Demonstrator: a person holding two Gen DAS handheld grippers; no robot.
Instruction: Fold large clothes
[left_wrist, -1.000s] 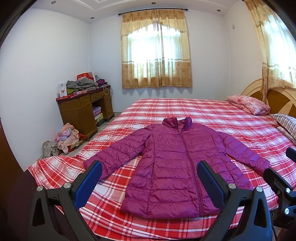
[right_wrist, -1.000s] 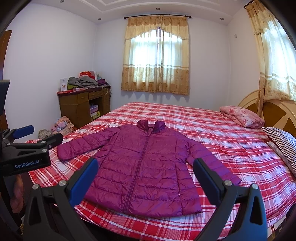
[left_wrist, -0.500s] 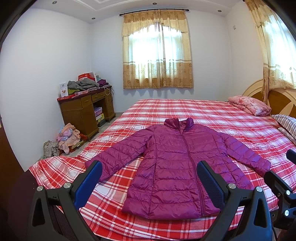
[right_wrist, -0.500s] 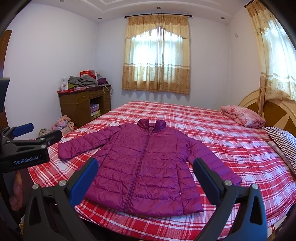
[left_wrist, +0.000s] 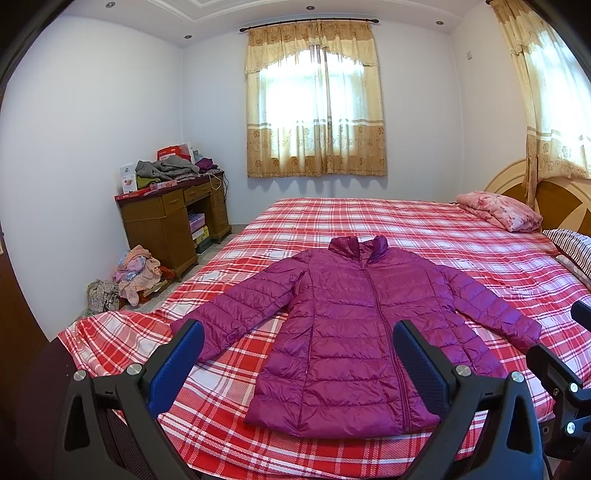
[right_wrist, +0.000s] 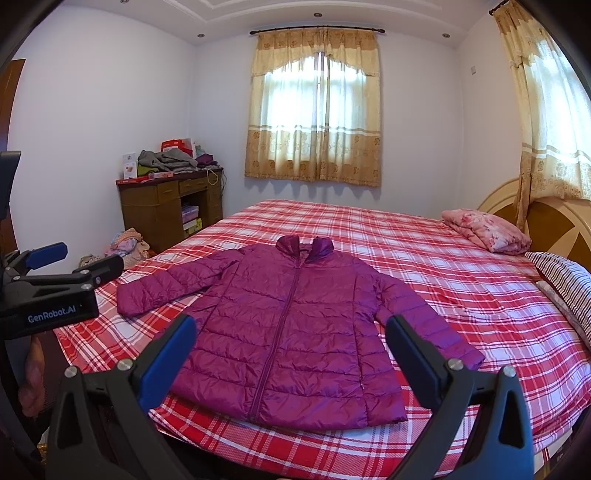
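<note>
Far to the left of the left gripper (left_wrist: 291, 350): wooden bench (left_wrist: 166, 225) against the wall, heaped with clothes (left_wrist: 166, 170). Left gripper held in the air, fingers spread wide, clamped on nothing. Just ahead of both grippers, on the red plaid bed (left_wrist: 388, 218): purple puffer jacket (left_wrist: 354, 314), flat, zipped, sleeves spread out, hem toward the grippers. Right gripper (right_wrist: 290, 349) likewise spread apart, gripping nothing, clear of the jacket. Ahead and far right: pink pillow (right_wrist: 484, 229) near the headboard (right_wrist: 550, 221).

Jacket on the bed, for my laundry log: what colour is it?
Magenta-purple quilted jacket, clearest in the right wrist view.
</note>
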